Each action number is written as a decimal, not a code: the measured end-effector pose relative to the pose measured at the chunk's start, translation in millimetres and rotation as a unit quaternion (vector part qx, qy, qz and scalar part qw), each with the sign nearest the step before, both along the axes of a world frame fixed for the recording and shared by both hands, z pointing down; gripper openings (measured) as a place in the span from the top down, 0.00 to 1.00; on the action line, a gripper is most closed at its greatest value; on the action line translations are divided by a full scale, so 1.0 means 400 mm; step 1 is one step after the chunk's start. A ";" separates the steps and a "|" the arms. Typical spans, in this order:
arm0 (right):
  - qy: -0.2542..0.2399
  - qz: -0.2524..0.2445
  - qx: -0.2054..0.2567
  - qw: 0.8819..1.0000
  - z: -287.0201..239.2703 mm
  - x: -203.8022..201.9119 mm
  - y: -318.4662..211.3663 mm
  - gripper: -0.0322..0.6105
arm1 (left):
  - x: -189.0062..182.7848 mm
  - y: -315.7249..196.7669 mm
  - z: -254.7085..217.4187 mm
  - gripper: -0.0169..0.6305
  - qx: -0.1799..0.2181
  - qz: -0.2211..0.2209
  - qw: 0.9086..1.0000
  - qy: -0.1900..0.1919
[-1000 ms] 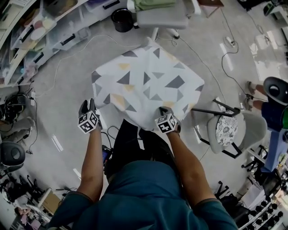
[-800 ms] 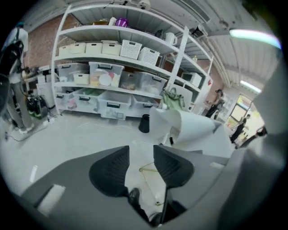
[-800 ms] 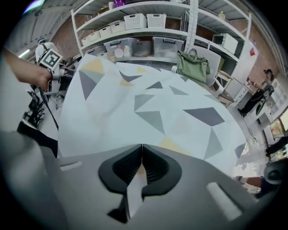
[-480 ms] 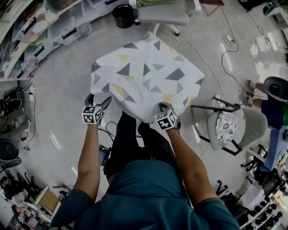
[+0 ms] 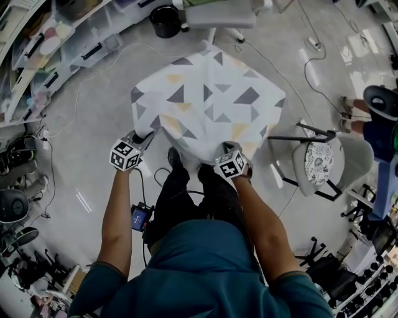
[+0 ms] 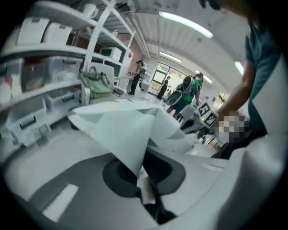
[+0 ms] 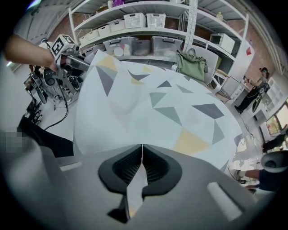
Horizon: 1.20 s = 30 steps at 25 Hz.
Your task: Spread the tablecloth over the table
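The white tablecloth point(image 5: 208, 105) with grey and yellow triangles lies draped over the table in the head view. My left gripper point(image 5: 143, 139) is at its near left corner; its jaws have just been closing and now pinch a fold of the tablecloth point(image 6: 121, 130) between them. The left gripper point(image 6: 144, 177) is shut on that fold. At the near right corner my right gripper point(image 5: 229, 149) is shut on the hem. In the right gripper view the tablecloth point(image 7: 153, 103) stretches away from the right gripper point(image 7: 141, 167), with a strip of it caught between the pads.
A chair with a patterned cushion point(image 5: 317, 164) stands close on the right. An office chair point(image 5: 221, 12) and a black bucket point(image 5: 165, 22) are beyond the table. Shelves with bins point(image 5: 37, 49) line the left. Cables trail over the floor, and a person point(image 5: 379, 118) stands at far right.
My left gripper swung right from beside the table to the cloth's near left corner, opened wide and shut on the corner. The right gripper kept its hold and shifted slightly.
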State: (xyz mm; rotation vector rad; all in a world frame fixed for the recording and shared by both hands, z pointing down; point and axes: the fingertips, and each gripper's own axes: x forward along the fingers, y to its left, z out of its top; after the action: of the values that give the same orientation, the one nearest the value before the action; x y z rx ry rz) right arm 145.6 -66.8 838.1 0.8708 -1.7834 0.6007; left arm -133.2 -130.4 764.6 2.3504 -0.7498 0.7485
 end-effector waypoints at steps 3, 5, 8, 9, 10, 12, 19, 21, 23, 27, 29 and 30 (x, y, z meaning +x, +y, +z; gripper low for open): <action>0.011 0.005 -0.007 1.000 0.004 -0.024 0.005 0.93 | -0.030 0.122 -0.015 0.97 -0.152 -0.035 0.977 0.145; 0.012 0.012 -0.013 1.000 0.000 -0.037 0.010 0.93 | -0.079 0.199 0.018 0.97 -0.237 -0.061 0.955 0.170; 0.013 0.013 -0.018 1.000 -0.004 -0.045 0.015 0.93 | -0.186 0.245 0.120 0.92 -0.272 -0.129 0.951 0.074; 0.014 0.013 -0.016 1.000 -0.007 -0.045 0.014 0.93 | -0.221 0.246 0.147 0.87 -0.267 -0.147 0.952 0.033; 0.014 0.014 -0.014 1.000 -0.011 -0.044 0.015 0.93 | -0.252 0.243 0.164 0.76 -0.256 -0.161 0.953 -0.003; 0.009 0.019 -0.006 1.000 -0.026 -0.049 0.013 0.93 | -0.300 0.213 0.156 0.76 -0.212 -0.183 0.959 -0.049; -0.049 0.050 0.086 0.994 -0.229 -0.096 -0.085 0.93 | -0.228 -0.049 -0.149 0.97 0.024 -0.186 0.982 0.012; -0.070 0.059 0.129 0.987 -0.320 -0.110 -0.130 0.93 | -0.176 -0.112 -0.267 0.98 0.090 -0.164 0.981 0.044; -0.091 0.067 0.173 0.978 -0.424 -0.121 -0.171 0.93 | -0.131 -0.156 -0.385 0.98 0.147 -0.145 0.975 0.078; -0.132 0.075 0.272 0.950 -0.670 -0.148 -0.237 0.93 | -0.071 -0.201 -0.608 0.98 0.238 -0.122 0.954 0.134; -0.161 0.074 0.317 0.932 -0.805 -0.172 -0.259 0.93 | -0.046 -0.211 -0.719 0.98 0.278 -0.104 0.943 0.152; -0.177 0.072 0.337 0.922 -0.874 -0.187 -0.267 0.93 | -0.034 -0.214 -0.774 0.98 0.296 -0.093 0.937 0.158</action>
State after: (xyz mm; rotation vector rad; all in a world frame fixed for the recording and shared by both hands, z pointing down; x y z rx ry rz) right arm 70.9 -173.7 488.4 1.4389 -2.3243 0.2269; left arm -146.8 -215.9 455.0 2.7704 -1.1478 0.0424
